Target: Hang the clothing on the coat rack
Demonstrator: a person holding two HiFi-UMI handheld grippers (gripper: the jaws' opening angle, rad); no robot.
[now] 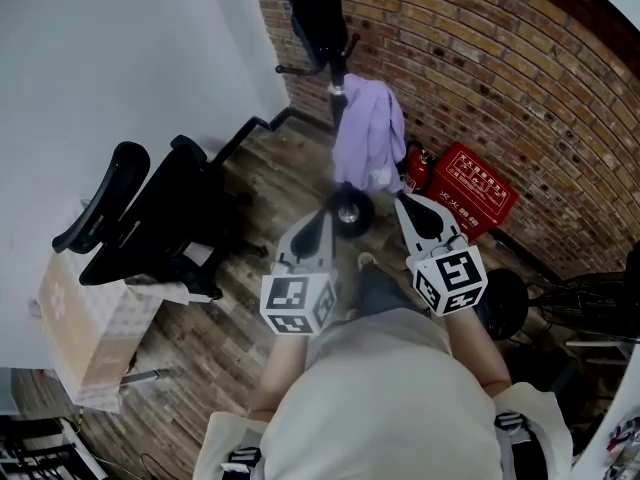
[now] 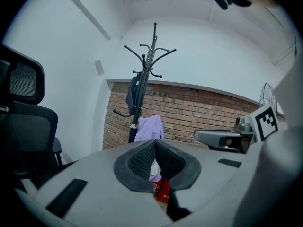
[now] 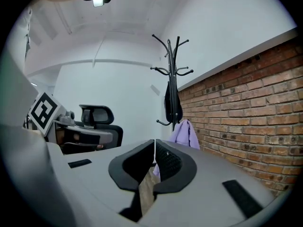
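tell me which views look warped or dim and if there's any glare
Head view: brick wall courses curve, corners go dark, purple garment slightly soft. Left gripper view: strong fisheye, black rim, coat rack crisp against the white wall. Right gripper view: same fisheye, even light, no harsh glare.

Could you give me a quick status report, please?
Left gripper, right gripper shut, empty. Lavender garment on coat rack, dark garment above. Office chair off left.
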